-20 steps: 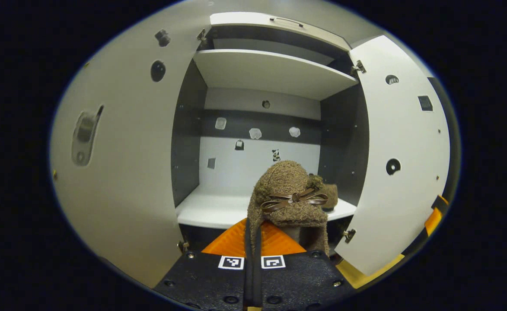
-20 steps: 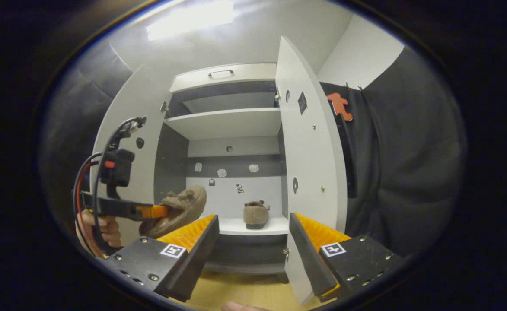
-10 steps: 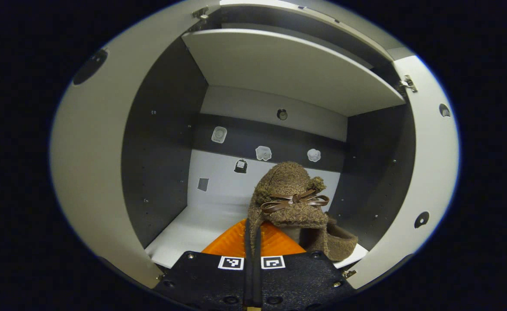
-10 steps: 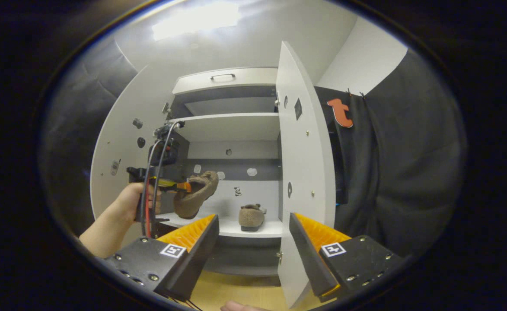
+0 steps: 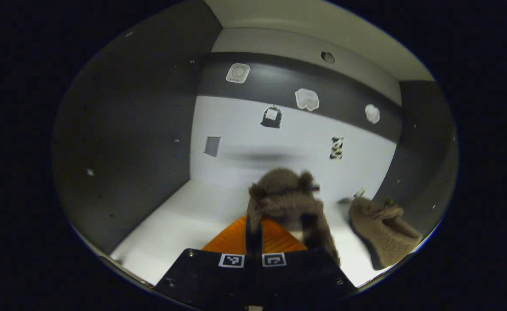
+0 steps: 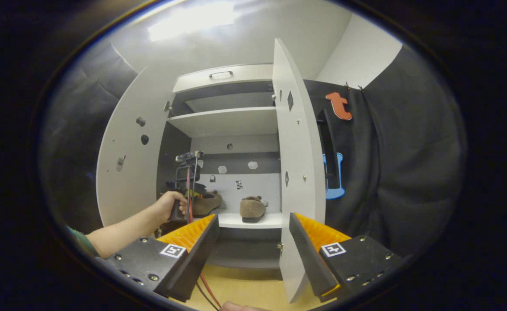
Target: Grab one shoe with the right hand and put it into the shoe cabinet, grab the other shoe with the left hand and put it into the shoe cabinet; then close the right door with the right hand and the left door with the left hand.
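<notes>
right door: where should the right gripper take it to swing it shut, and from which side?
Judging by its pose, take the right door along its free front edge, about mid-height. It stands wide open, edge-on to the open right gripper, hinged at the cabinet. Come from the outer side, toward the cloth wall, and push inward; the far hinge gives most leverage there.

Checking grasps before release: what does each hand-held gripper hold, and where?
Left hand-held gripper: brown fuzzy slipper, pinched at its near edge. Right hand-held gripper: open, nothing held.
</notes>
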Tool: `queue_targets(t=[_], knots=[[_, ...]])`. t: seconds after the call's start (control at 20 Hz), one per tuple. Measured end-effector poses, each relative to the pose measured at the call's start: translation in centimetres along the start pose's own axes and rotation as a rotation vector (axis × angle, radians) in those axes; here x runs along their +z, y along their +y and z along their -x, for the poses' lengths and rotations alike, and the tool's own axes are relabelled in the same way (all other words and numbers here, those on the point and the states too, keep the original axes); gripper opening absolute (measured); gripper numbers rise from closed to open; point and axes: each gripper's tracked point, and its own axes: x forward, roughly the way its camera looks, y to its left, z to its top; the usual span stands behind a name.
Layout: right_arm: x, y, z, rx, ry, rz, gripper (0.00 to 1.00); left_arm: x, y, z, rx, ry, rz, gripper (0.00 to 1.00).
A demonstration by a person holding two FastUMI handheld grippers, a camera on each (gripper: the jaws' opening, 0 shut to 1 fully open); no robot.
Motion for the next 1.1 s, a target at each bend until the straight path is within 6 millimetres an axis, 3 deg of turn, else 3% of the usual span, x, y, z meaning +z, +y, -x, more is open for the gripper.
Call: queue_targets(t=[0.25, 0.3, 0.35, 0.4, 0.45, 0.5, 0.6, 0.65, 0.85, 1.1], knots=[[-0.4, 0.2, 1.1, 0.003, 0.018, -0.005, 0.98, 0.2, 0.0, 0.1, 0.013, 0.021, -0.024, 0.02], [-0.3, 0.2, 1.4, -0.002, 0.017, -0.004, 0.98, 0.4, -0.1, 0.3, 0.004, 0.01, -0.023, 0.05], [-0.3, 0.1, 1.8, -0.007, 0.015, -0.002, 0.98, 0.8, 0.0, 0.5, 0.009, 0.003, -0.023, 0.14], [-0.1, 0.0, 2.2, -0.011, 0.013, 0.0, 0.98, 1.0, 0.2, 0.9, 0.021, 0.002, -0.032, 0.13], [0.0, -0.1, 2.9, -0.014, 0.011, 0.003, 0.98, 1.0, 0.0, 1.2, 0.016, 0.001, -0.039, 0.3], [0.2, -0.2, 3.4, -0.02, 0.008, 0.006, 0.98, 1.4, -0.3, 1.7, 0.008, -0.009, -0.046, 0.29], [0.7, -0.9, 4.3, -0.051, 0.001, 0.021, 0.98, 1.8, -0.8, 3.0, -0.003, -0.02, -0.063, 0.64], [0.8, -1.1, 4.7, -0.065, -0.003, 0.033, 0.98, 1.9, -0.7, 3.8, 0.008, -0.026, -0.071, 0.69], [1.7, -1.1, 6.8, -0.092, -0.026, 0.043, 0.98, 1.9, -0.1, 8.6, 0.069, -0.048, -0.088, 0.87], [1.2, -1.9, 9.2, -0.131, -0.031, 0.031, 0.98, 1.1, -1.8, 18.0, -0.037, -0.137, -0.135, 0.96]])
